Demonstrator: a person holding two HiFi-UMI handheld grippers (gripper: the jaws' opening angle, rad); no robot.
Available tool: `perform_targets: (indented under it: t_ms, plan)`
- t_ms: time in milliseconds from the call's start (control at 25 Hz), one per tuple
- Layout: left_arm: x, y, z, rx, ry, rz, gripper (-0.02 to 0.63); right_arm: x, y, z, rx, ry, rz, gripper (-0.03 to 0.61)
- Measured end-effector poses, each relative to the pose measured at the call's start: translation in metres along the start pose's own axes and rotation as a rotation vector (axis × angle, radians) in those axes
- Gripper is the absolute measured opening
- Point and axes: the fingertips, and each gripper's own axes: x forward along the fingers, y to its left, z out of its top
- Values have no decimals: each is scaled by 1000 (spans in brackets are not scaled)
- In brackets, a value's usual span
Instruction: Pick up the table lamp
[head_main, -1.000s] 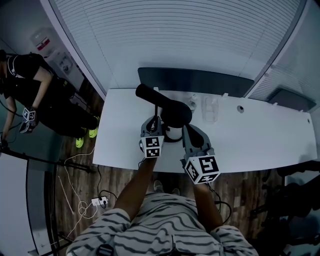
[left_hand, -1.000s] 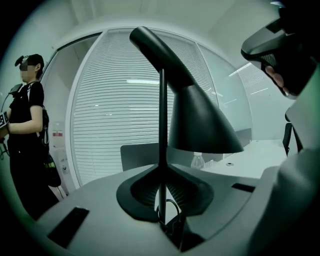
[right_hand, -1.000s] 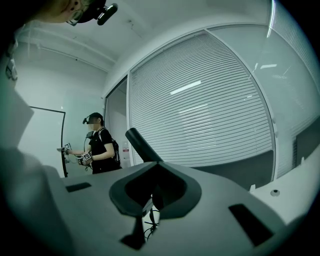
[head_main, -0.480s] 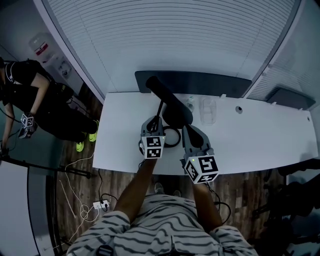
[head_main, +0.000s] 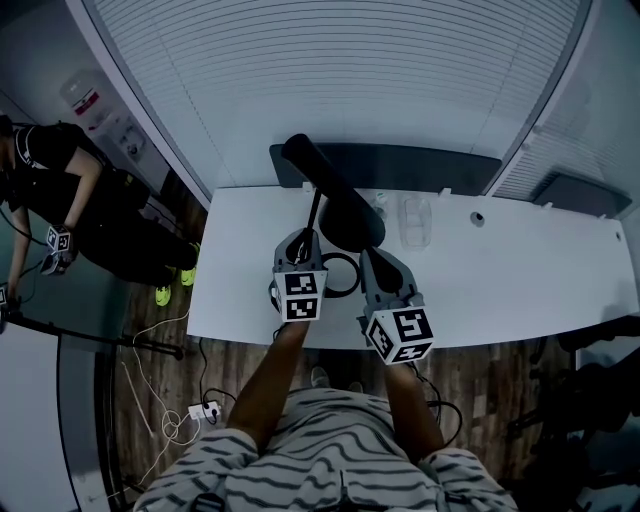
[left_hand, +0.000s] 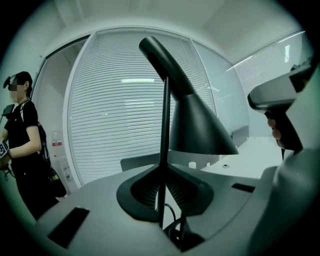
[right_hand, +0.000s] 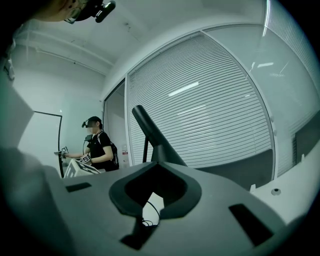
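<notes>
A white surface (head_main: 520, 280) is seen in front of a wall of closed blinds (head_main: 350, 70), with a dark panel (head_main: 420, 165) along its far edge. A clear cup (head_main: 418, 220) is stood beyond the right fingers, and a small hole (head_main: 478, 218) is seen further right. A wooden floor (head_main: 220, 370) with loose wires lies on the near side. A person in black (head_main: 50, 190) is seen well to the left of the left fingers.

On the left gripper (head_main: 303, 240) the fingers (left_hand: 137, 192) are pinched on the thin stem (left_hand: 164, 125) of the black table lamp (head_main: 352, 222), which is held upright between them. The cone shade (left_hand: 197, 125) sits above and just beyond these fingers. The lamp base cannot be seen. A cable (head_main: 343, 272) is looped between the two grippers.

On the right gripper (head_main: 372, 258) the fingers (right_hand: 125, 192) are drawn almost together, with only a narrow slit left and nothing pinched. The lamp is seen just beyond them to the left, not touched.
</notes>
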Motion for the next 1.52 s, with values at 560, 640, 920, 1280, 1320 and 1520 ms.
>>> perform_targets:
  t_ms: [560,640,920,1280,1320,1520]
  plan:
    - [-44,-7,82,-24,-125,-16,44,-10,24,-3,-17,-3,66,11]
    - [-53,-9,90,-11,-135,-19,44,-12,27,-4,-17,-5,71,11]
    - [-80,-20,104,-7,-163,-42,44,-15,38,3,-12,-40,84,11]
    - [-114,-29,105,-22,-172,-58,44,-24,57,17,-10,-85,110,11]
    - [-116,-29,103,-26,-169,-60,44,-25,59,18,-10,-86,114,11]
    - [-128,-30,99,-29,-163,-59,46,-25,68,19,-12,-80,123,11]
